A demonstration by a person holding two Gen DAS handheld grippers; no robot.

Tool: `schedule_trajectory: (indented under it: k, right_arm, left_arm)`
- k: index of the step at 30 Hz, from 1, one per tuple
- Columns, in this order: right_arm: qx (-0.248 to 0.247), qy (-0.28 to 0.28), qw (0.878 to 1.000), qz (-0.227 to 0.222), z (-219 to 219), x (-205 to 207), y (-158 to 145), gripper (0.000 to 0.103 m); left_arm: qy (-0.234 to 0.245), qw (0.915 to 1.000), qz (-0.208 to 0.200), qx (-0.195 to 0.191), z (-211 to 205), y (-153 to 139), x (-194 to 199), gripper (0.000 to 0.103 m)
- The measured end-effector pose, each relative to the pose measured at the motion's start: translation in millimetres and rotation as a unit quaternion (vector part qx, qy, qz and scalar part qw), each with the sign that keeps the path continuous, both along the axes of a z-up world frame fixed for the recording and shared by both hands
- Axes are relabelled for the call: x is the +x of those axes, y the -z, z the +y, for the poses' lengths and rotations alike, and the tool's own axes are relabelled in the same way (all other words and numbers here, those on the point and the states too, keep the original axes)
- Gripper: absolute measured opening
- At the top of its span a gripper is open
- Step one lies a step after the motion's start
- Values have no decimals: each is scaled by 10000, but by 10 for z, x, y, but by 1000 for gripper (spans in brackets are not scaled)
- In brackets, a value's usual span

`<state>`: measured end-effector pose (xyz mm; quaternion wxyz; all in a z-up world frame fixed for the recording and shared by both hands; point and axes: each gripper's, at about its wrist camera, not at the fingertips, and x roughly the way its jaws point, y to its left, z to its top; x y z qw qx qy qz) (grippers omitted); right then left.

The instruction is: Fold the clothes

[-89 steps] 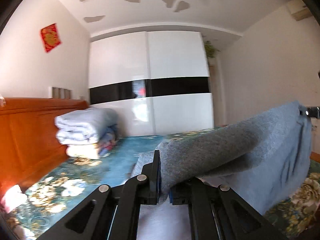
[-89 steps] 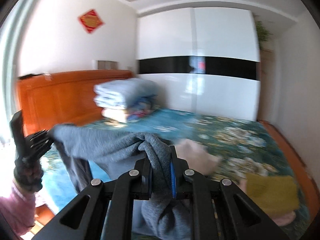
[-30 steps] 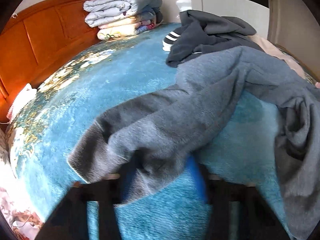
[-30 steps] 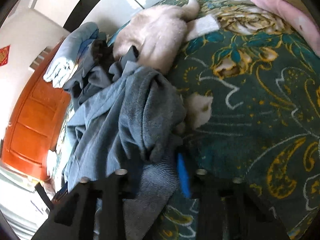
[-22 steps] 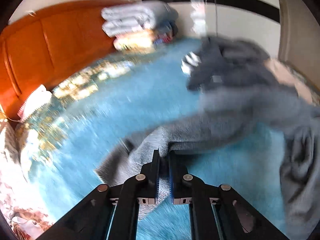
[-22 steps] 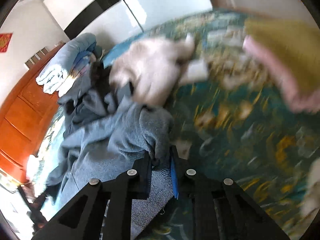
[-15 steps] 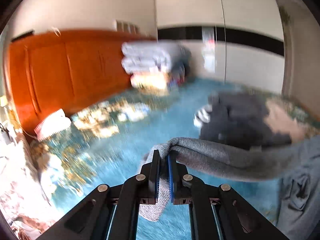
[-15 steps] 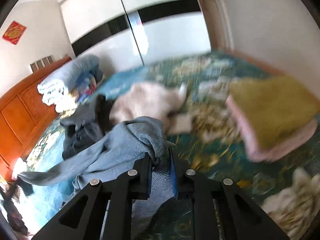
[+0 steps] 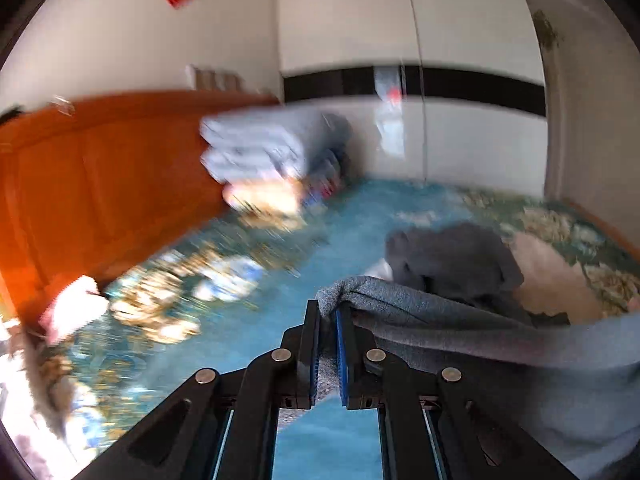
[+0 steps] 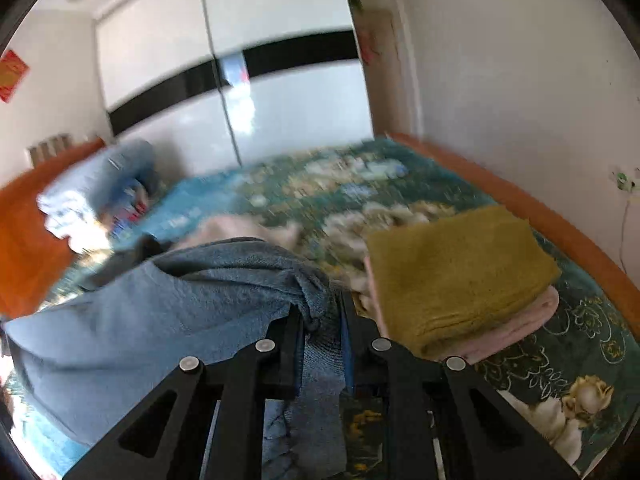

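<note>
A grey-blue knit garment (image 9: 460, 328) hangs stretched above the bed between both grippers. My left gripper (image 9: 328, 312) is shut on one end of it, the fabric bunched over the fingertips and trailing off to the right. In the right wrist view the same garment (image 10: 168, 312) spreads wide to the left, and my right gripper (image 10: 320, 312) is shut on a gathered fold of it. Cloth also drops down between the right fingers (image 10: 294, 344).
The bed has a teal floral cover (image 9: 248, 280) and an orange wooden headboard (image 9: 100, 192). Folded quilts (image 9: 268, 148) are stacked by the white wardrobe (image 10: 280, 92). A dark garment (image 9: 452, 260) and a cream one (image 9: 548, 268) lie loose. Folded mustard (image 10: 456, 268) and pink (image 10: 516, 332) items sit at the right.
Both grippers have lifted the grey-blue garment up off the bed, and both views have tilted from the bedcover up toward the room. Both grips are unchanged.
</note>
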<state>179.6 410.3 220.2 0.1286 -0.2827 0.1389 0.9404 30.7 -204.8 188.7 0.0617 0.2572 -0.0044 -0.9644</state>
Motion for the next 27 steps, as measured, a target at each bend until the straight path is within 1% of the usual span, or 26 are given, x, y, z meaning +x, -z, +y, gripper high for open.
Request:
schedule_trajectory:
  k: [2, 4, 7, 10, 11, 13, 14, 15, 16, 17, 19, 20, 21, 22, 23, 25, 27]
  right_arm:
    - [-81, 134, 9994, -325, 152, -260, 159, 16]
    - [-166, 268, 9975, -635, 303, -511, 318, 16]
    - [-245, 416, 9950, -874, 472, -726, 526, 16]
    - [-182, 418, 9932, -1068, 525, -876, 666, 16]
    - [-161, 419, 9926, -1132, 543, -926, 713, 16]
    - [-120, 420, 9911, -1261, 578, -1025, 807, 18]
    - [-59, 402, 9902, -1333, 582, -1071, 844, 18]
    - [145, 307, 9894, -1415, 527, -1087, 832, 21]
    - [152, 255, 9898, -1397, 505, -1060, 797, 23]
    - [158, 202, 9901, -1379, 482, -1034, 762, 24]
    - [181, 103, 9909, -1327, 432, -974, 688, 39]
    - [243, 89, 9922, -1221, 376, -906, 629, 44]
    - [306, 75, 9933, -1114, 319, -837, 570, 55]
    - [399, 71, 9940, -1014, 250, -765, 508, 59]
    - [637, 118, 9934, -944, 119, -676, 432, 59]
    - [1052, 128, 9910, -817, -167, -512, 299, 59]
    - [837, -735, 9902, -841, -707, -482, 369, 59]
  left_arm:
    - [89, 9991, -401, 128, 151, 216, -453, 8]
    - [100, 9977, -635, 195, 326, 378, -740, 8]
    - [82, 9943, -987, 389, 527, 588, -1145, 8]
    - [78, 9902, -1332, 399, 747, 785, -1368, 9]
    - [107, 9894, -1382, 435, 772, 826, -1379, 11]
    - [183, 9875, -1470, 535, 806, 902, -1385, 11]
    - [262, 9862, -1503, 648, 792, 923, -1354, 20]
    - [340, 9847, -1540, 745, 773, 933, -1313, 26]
    - [403, 9836, -1554, 817, 754, 930, -1260, 43]
    - [460, 9831, -1541, 880, 729, 915, -1176, 55]
    - [575, 9837, -1420, 939, 670, 860, -907, 60]
    - [635, 9842, -1346, 955, 641, 831, -763, 62]
    - [668, 9848, -1280, 962, 613, 806, -631, 63]
    - [647, 9857, -1219, 969, 576, 795, -490, 68]
    - [606, 9866, -1148, 993, 522, 795, -307, 70]
    - [512, 9875, -1030, 1080, 426, 817, -4, 71]
    - [364, 9866, -936, 1282, 314, 888, 313, 71]
